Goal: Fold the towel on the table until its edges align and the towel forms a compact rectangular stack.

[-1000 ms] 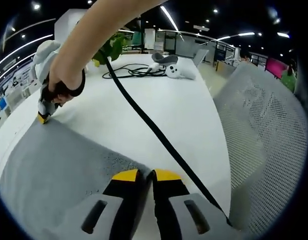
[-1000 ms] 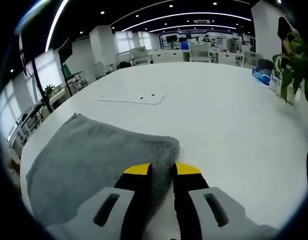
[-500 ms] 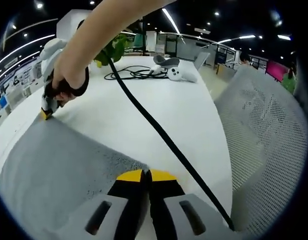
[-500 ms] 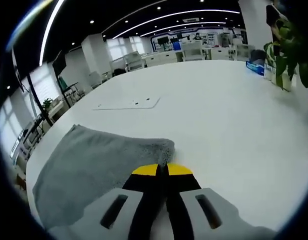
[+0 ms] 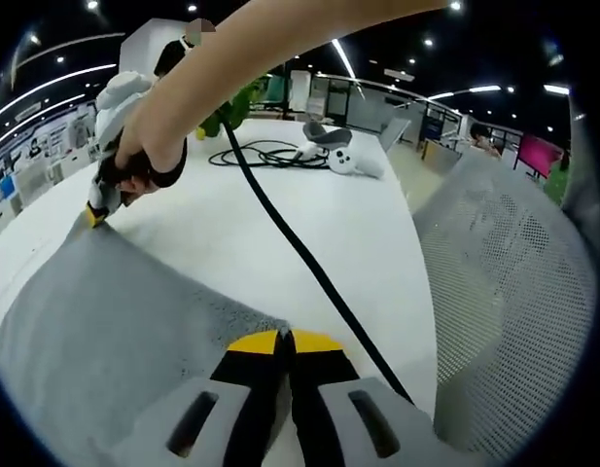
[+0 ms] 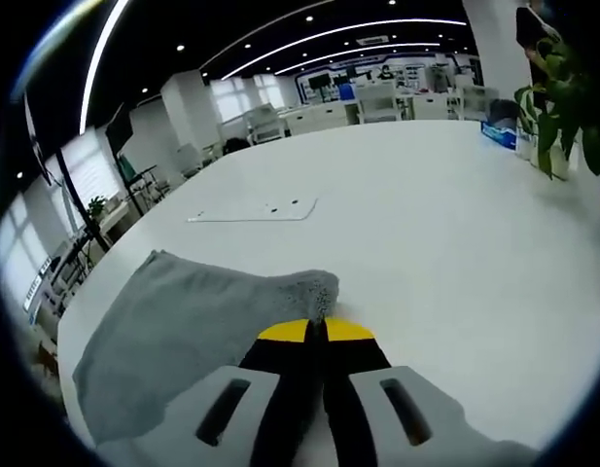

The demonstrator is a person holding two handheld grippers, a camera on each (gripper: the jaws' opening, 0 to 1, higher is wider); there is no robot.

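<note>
The towel (image 5: 115,331), grey and nubbly, lies spread on the white bench (image 5: 309,224), reaching close to the bench's near edge in the left gripper view. The left tool (image 5: 283,341) has its yellow-tipped jaws pressed together on the towel's corner nearest it, with the cloth running away to the left. At the towel's far corner in that view the right tool (image 5: 97,212) is held by a person's hand (image 5: 144,161), its tip down on the cloth edge. A black cable (image 5: 309,272) runs from that hand across the bare bench toward the near edge. Farther back, toward the bench's far end, lie a coil of black cord (image 5: 265,156), a white and grey headset (image 5: 334,136) and a white controller (image 5: 346,161), with a green plant (image 5: 236,102) behind the arm. A mesh chair back (image 5: 513,292) stands beside the bench's right edge.

In the right gripper view the right tool (image 6: 315,333) is closed on a towel (image 6: 193,331) corner, which puckers up just above the yellow tips; the rest of the cloth lies flat toward the bench's left edge. This view adds a flat white panel (image 6: 256,208) set in the bench top beyond the towel, plant leaves (image 6: 562,107) by the right edge, and an office hall with desks beyond.
</note>
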